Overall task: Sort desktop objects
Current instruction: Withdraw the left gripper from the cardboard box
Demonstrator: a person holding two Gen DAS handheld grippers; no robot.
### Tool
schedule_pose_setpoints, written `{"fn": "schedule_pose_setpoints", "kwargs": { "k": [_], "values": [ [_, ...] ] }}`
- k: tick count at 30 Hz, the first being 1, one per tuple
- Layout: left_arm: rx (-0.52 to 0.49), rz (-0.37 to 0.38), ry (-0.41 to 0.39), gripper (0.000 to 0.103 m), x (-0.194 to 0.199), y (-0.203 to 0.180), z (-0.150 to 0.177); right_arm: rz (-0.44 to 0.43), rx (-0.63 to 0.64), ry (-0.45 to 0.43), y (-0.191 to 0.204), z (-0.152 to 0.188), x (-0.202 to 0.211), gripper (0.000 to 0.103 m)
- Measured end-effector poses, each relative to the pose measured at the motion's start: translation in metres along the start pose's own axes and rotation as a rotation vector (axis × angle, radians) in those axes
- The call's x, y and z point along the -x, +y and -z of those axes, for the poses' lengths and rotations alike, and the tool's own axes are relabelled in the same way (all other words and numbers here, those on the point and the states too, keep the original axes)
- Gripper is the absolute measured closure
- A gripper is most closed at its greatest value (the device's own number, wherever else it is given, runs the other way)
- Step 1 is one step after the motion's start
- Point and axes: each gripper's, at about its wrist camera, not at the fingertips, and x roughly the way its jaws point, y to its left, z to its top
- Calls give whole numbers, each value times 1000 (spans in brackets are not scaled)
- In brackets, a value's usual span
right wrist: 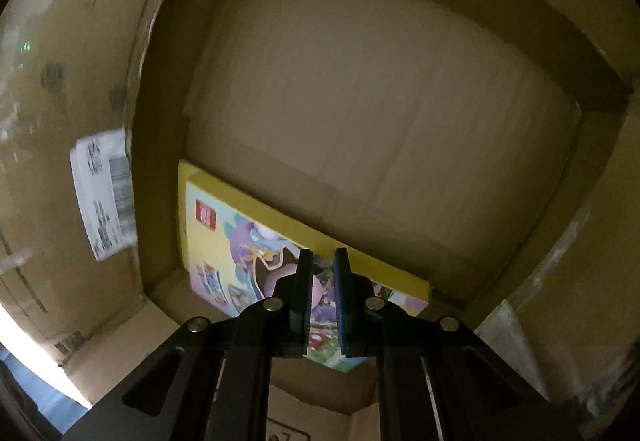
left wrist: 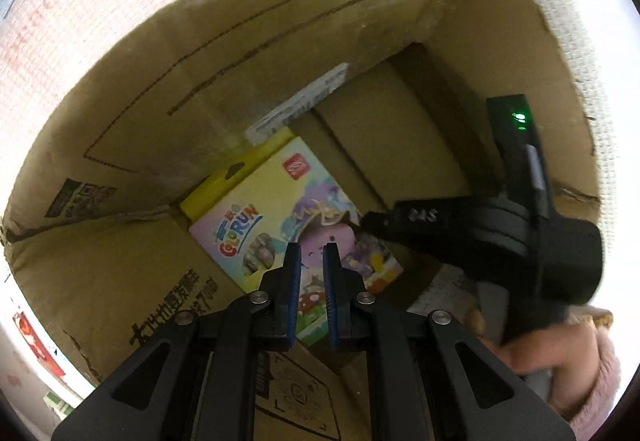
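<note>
- The toy box (left wrist: pixel 288 217) lies flat on the floor of the carton (left wrist: pixel 120 145), picture side up, tucked toward the corner at about 9 o'clock in the left wrist view, below a white label (left wrist: pixel 298 103) on the wall.
- The left gripper (left wrist: pixel 312 253) hangs above the toy box with its jaws a narrow gap apart and nothing between them.
- The right gripper (right wrist: pixel 322 261) also points down into the carton (right wrist: pixel 380 113), over the toy box (right wrist: pixel 248 253) at 6 o'clock; its jaws stand slightly apart, gripping nothing.
- Whether either gripper touches the lid cannot be told.
- The toy box looks like thin printed card: probably light, fairly stiff, with a glossy face that may slip.
- Lying flat, it offers no face to pinch; the long yellow edge toward 1 o'clock in the right wrist view seems the likeliest hold, once tipped up.
- Squeezing hard could dent the card.
</note>
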Motion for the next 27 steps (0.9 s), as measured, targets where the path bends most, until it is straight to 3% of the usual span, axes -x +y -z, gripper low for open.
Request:
{"fn": "schedule_pose_setpoints", "kwargs": {
  "k": [3,6,7,9,10,11,16,22,27],
  "values": [
    [-11,-21,3,86,-1,-6,0,-16,24,0,8,8,7,96],
    [-12,8,-5,66,3,-13,3,6,98,-99,20,21,37,95],
    [-10,20,-10,60,7,-13,5,15,118,-142,23,26,49,89],
    [-11,51,-27,52,15,-17,8,17,154,-233,26,40,80,64],
    [-13,63,-39,51,21,-17,10,6,163,-259,27,46,90,41],
    [-14,68,-55,50,27,-18,14,-9,171,-285,27,53,101,35],
    [-17,80,-120,49,53,-24,33,-43,203,-370,25,100,137,34],
    [-22,141,-164,48,85,-21,70,-118,206,-358,0,128,144,34],
    [-6,123,-260,48,113,-5,117,-176,244,-344,-4,174,142,34]
  ]
}}
